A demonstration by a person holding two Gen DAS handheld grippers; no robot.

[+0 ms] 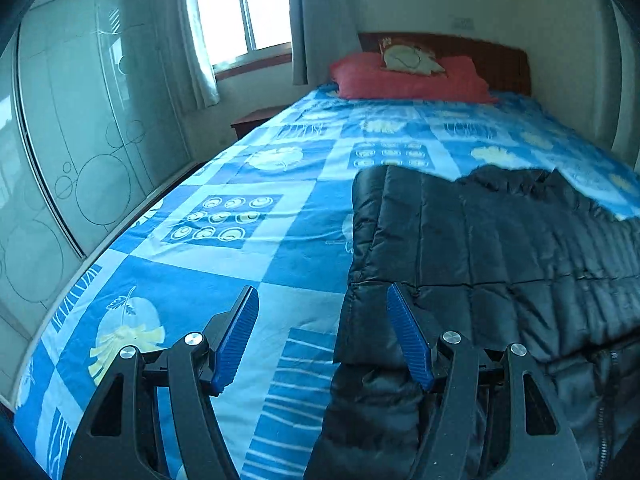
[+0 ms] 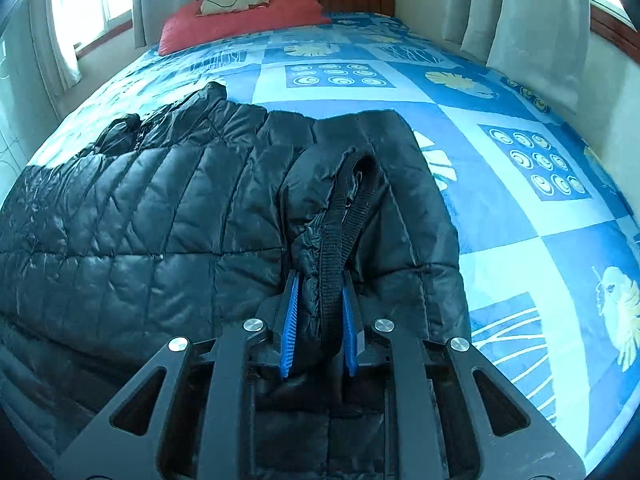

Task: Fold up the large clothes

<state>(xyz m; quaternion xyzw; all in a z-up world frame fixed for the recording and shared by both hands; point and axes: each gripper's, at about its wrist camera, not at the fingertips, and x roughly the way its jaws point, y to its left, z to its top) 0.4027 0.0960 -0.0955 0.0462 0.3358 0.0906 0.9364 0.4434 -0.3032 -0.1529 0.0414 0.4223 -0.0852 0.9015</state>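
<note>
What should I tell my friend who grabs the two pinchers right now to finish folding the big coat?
Right gripper: shut on the black puffer jacket, pinching a bunched sleeve end with its ribbed cuff.
Left gripper: open and holding nothing, hovering at the jacket's edge, one finger over the fabric.
The jacket lies spread across the blue patterned bedspread, red pillow at the headboard.
Done: one sleeve is gripped.
Left: probably carry that sleeve over the body, take hold with the left gripper, then fold the rest; no finished fold shows yet.
</note>
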